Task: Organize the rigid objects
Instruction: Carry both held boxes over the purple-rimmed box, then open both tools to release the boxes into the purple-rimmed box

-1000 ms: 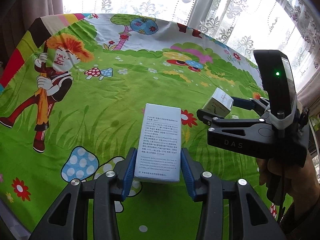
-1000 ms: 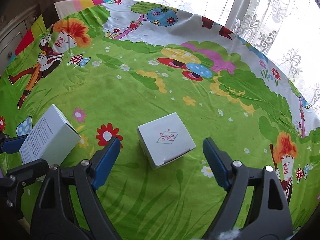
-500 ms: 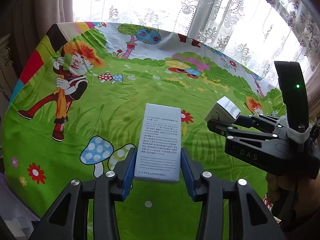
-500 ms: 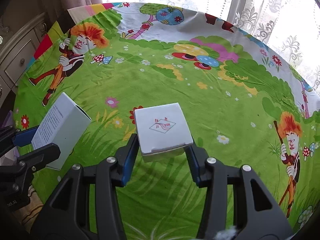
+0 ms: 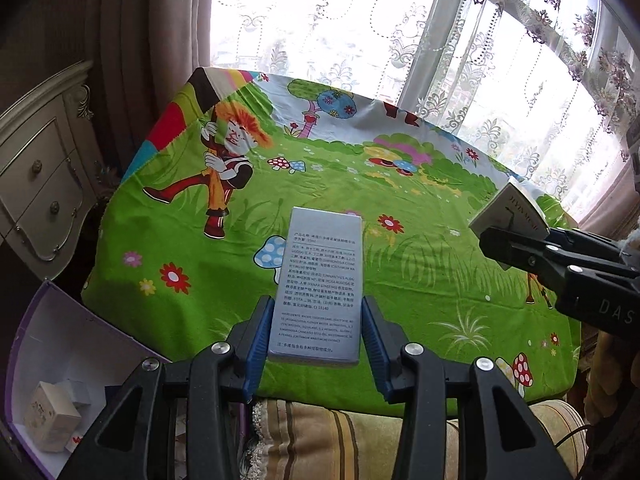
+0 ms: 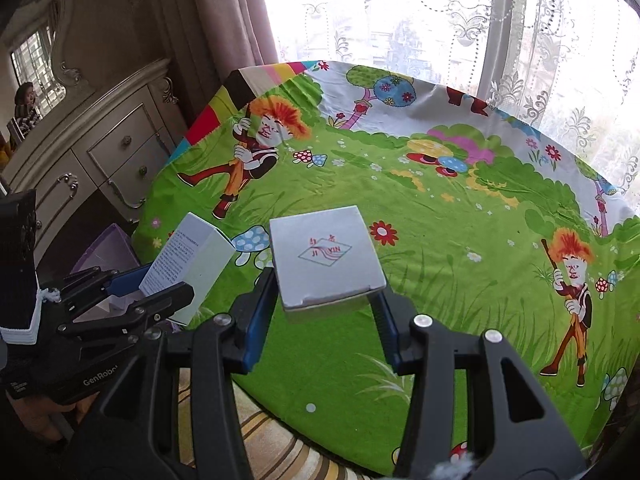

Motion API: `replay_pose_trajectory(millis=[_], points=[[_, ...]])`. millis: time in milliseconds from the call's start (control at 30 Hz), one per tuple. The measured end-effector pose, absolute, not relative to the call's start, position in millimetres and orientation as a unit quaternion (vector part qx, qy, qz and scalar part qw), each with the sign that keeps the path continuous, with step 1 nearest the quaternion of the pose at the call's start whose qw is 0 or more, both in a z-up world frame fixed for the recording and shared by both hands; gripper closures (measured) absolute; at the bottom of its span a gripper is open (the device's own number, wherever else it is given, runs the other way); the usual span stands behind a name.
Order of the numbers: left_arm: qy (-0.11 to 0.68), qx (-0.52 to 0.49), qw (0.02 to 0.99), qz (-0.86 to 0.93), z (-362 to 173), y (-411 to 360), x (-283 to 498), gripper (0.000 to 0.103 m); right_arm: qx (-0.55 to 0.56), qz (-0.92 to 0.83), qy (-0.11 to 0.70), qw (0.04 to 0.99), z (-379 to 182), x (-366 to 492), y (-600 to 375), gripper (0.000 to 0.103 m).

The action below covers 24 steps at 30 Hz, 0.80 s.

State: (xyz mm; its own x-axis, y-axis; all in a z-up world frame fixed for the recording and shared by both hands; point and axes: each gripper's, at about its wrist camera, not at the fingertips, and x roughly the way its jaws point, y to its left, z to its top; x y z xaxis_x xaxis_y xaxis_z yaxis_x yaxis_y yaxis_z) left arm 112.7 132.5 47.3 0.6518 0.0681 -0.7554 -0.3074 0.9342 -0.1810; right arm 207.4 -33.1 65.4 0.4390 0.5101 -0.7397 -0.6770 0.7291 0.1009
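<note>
My left gripper [image 5: 315, 334] is shut on a tall white box [image 5: 320, 280] printed with small text, held above the near edge of the table. The same tall box [image 6: 188, 264] shows at the left of the right wrist view, in the left gripper [image 6: 152, 292]. My right gripper [image 6: 322, 320] is shut on a squat white box [image 6: 326, 258] with a red logo on its lid, also lifted off the cloth. In the left wrist view that squat box [image 5: 508, 216] appears at the right, clamped in the right gripper [image 5: 516, 240].
A round table under a green cartoon cloth [image 5: 400, 208] fills the middle. A purple-edged open box [image 5: 44, 360] with small cartons inside sits low at the left. A cream dresser [image 6: 100, 160] stands left, lace curtains [image 5: 440, 40] behind, a striped cushion [image 5: 340, 436] below the table edge.
The right gripper closed on the squat box and lifted it off the cloth. Both grippers have pulled back and up from the table, bringing the purple box and dresser into view.
</note>
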Motion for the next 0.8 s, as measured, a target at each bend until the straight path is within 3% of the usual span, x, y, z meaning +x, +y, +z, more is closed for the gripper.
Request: replay_pose_trajectory(millis=[800], points=[[0.379,-0.096,0.888,0.243,89,169,-73,0.059,-0.124,0.495,0.372,0.775,109,-16,15,0.052]])
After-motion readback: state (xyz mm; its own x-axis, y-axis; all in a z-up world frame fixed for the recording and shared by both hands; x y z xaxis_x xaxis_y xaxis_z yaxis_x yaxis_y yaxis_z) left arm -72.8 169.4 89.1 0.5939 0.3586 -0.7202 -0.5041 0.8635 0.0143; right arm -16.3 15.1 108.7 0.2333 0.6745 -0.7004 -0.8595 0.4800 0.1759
